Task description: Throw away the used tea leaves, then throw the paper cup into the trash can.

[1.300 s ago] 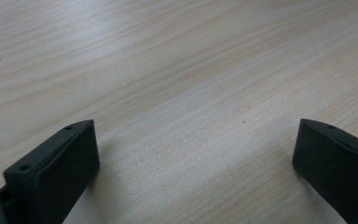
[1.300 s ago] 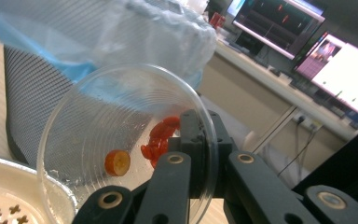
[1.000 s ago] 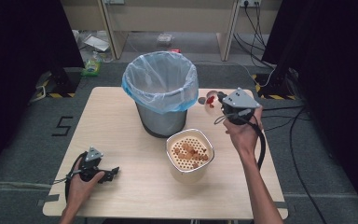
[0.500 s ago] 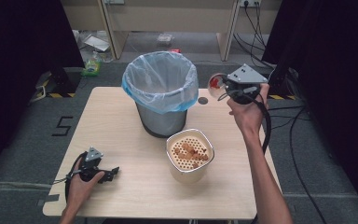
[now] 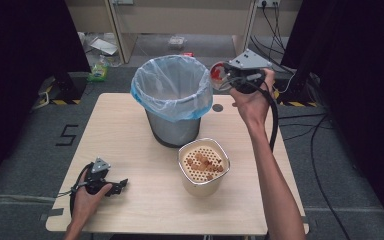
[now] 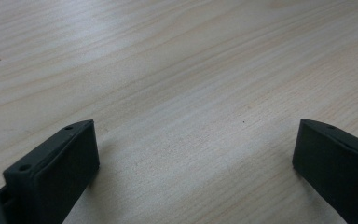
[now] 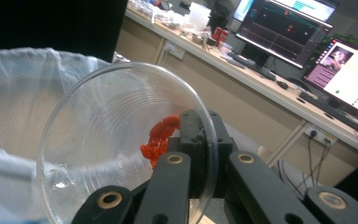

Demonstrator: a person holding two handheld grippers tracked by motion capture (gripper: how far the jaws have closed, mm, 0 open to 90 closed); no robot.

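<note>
A: Clear plastic cup [image 7: 121, 140], pinched at its rim by the right gripper [image 5: 226, 76], fingers pressed on the wall. It hangs tipped on its side beside the bin [image 5: 172, 102], just off the bin's right rim, mouth toward the camera on that gripper.

B: What's in it?

A: Red bits [image 7: 158, 135], clustered low against the cup wall by the fingers.

B: So which way does the move go?

A: My guess is a tip into the bin. The liner [image 7: 14, 93] lies to the cup's left in the right gripper view, so the cup needs to travel that way and roll mouth-down over the opening.

B: And the left gripper [image 5: 111, 185]?

A: Resting on the surface [image 5: 130, 130] at the near left corner, fingers [image 6: 58, 168] spread, nothing between them. Well apart from the bin; the right hand is far nearer.

B: Anything else there?

A: A perforated tub [image 5: 203, 165] with orange pieces stands in front of the bin. Beyond the light wood surface: grey floor, cables, a desk with monitors.
</note>
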